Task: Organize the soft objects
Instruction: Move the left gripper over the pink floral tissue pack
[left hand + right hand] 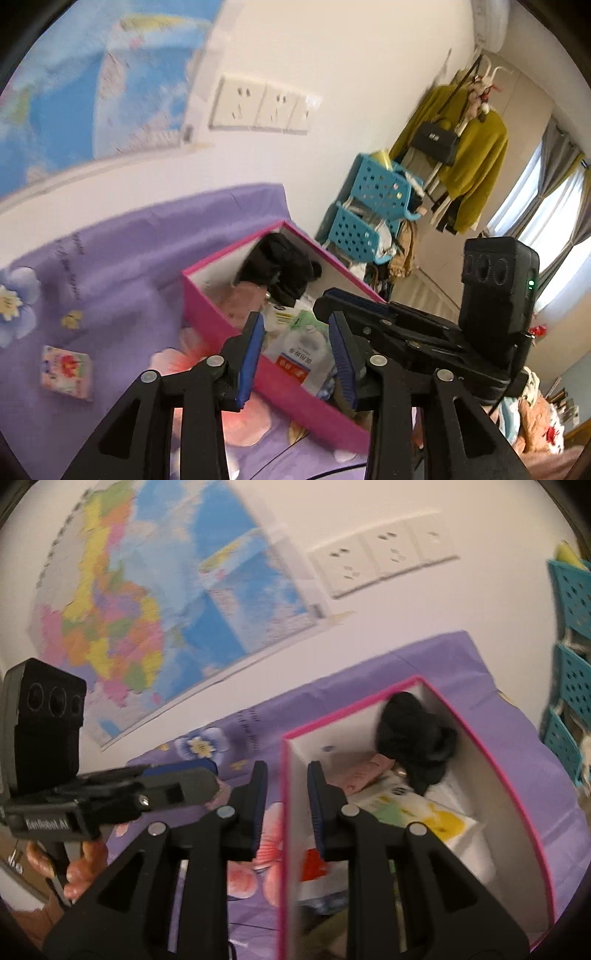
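Left tongs (296, 345) open, nothing between the pads, hovering over the near wall of the pink box (207, 306). Right tongs (286, 799) straddling the box's left wall (285, 812), one pad outside, one inside; pinching or just around it, cannot tell. No earlier view to compare.

Soft items already in the box: black cloth (280, 266) at the far corner beyond both tongs, pink pouch (243, 299) just ahead of the left tongs, white packets (306, 350) right under them. One small floral tissue pack (65, 372) out on the purple sheet (122, 258), well left of the left tongs, apart from the box. Probably the next thing to fetch.

Risks:
- Box light, sitting on soft bedding; right tongs tugging the wall could tip or slide it, spilling the packets.
- Left tongs crossing to the pack could clip the box rim or the right tongs, both close.
- Pack flat on the sheet; shallow grab could pinch sheet fabric too, dragging the box.
- Thin slick packets could slip out if gripped by an edge.
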A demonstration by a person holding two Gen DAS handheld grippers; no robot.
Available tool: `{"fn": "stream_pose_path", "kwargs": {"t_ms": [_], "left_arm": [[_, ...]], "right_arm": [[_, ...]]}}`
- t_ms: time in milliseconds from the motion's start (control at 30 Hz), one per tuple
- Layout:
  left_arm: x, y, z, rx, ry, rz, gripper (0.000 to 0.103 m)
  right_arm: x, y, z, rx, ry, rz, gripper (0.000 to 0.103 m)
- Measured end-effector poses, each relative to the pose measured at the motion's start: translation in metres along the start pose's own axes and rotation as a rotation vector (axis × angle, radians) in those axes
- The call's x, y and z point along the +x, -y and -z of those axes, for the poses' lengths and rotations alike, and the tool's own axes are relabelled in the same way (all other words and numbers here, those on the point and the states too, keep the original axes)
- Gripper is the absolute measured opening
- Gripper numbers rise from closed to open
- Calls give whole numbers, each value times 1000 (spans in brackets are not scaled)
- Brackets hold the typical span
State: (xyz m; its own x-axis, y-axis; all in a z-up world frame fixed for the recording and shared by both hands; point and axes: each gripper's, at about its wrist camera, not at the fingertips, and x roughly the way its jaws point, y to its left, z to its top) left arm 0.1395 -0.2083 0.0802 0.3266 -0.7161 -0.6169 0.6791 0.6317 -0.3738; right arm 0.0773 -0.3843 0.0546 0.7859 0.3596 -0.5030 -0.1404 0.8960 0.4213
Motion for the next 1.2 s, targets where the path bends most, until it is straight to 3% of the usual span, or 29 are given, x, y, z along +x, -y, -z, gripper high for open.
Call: {"fn": "stream_pose_path", "kwargs": {"t_ms": [233,533,733,1200], "left_arm": [[-60,-66,14,-85,83,-186,46],[-64,-157,45,-209,-13,-400,46],[-42,-195,58,-255,-87,-470,46],[-14,-210,61,-207,-146,-551,45]], "right_arm": [[29,-43,-3,-91,-109,-146,30],[83,-80,-6,-118,-256,-230,30],[108,-94,-12,-123,-323,-261,30],[132,-101,-16,-142,-401,-292,30]]}}
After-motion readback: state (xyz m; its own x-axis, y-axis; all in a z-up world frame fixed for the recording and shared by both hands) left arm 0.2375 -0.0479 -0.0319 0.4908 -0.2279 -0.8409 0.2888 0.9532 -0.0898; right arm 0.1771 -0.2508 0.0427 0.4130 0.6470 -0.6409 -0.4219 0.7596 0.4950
